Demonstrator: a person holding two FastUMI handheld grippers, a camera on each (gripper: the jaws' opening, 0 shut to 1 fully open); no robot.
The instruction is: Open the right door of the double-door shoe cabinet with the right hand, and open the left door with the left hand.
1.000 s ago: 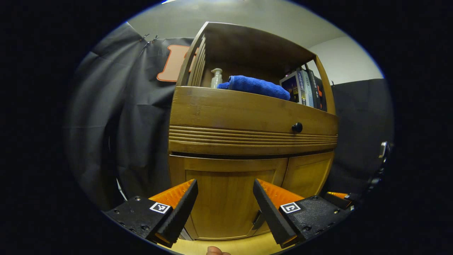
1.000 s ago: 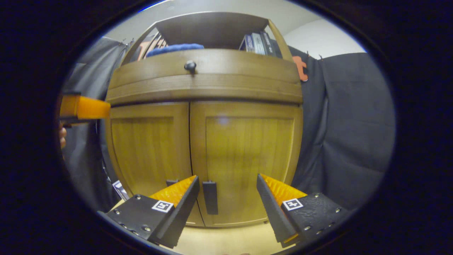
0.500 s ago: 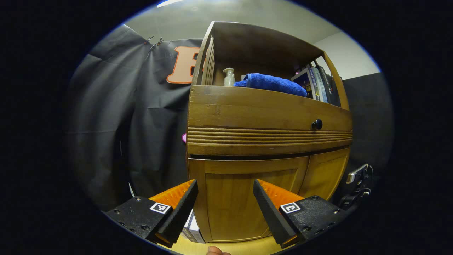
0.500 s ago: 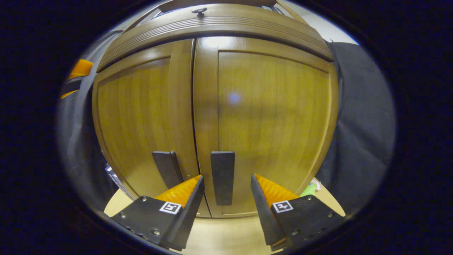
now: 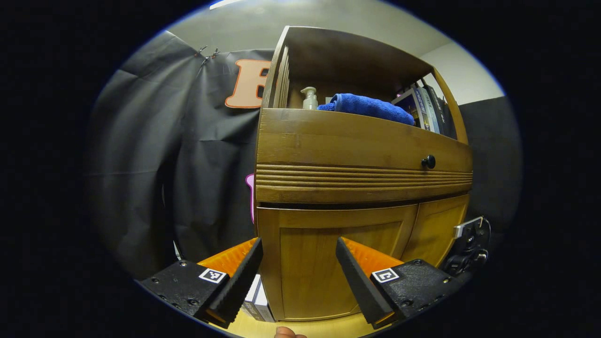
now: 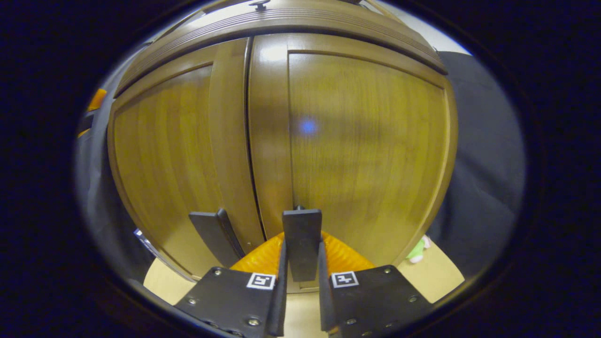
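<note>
So compared to half a second back, the big change is on the right side. Going left to right:

The left gripper (image 5: pixel 299 263) is hanging out in front of the shoe cabinet (image 5: pixel 357 141) with its fingers spread wide, nothing between them, and it has barely moved; the cabinet just slid a touch rightward in the left gripper view. It's off toward the cabinet's left corner, not touching the left door (image 5: pixel 338 263). Up on the open shelf there's a pump bottle (image 5: pixel 308 97), a folded blue towel (image 5: pixel 371 106) beside it, and some books (image 5: pixel 425 110) at the far end. The drawer knob (image 5: pixel 428 162) sits under them. Some boxes (image 5: pixel 257 303) stand on the floor by the cabinet's left side.

Both doors are closed, edges meeting at the middle seam. In the right gripper view the left door's handle (image 6: pixel 211 234) sits just left of the seam, untouched.

The right gripper (image 6: pixel 300 272) is where it happened: a moment ago its fingers were wide apart on either side of the right door's handle (image 6: pixel 302 239), now they've pinched together onto it, one finger on each face of that dark flat bar. The right door (image 6: pixel 366 141) itself hasn't swung out yet. Something small and green (image 6: pixel 417 251) lies on the floor by the cabinet's right corner.
</note>
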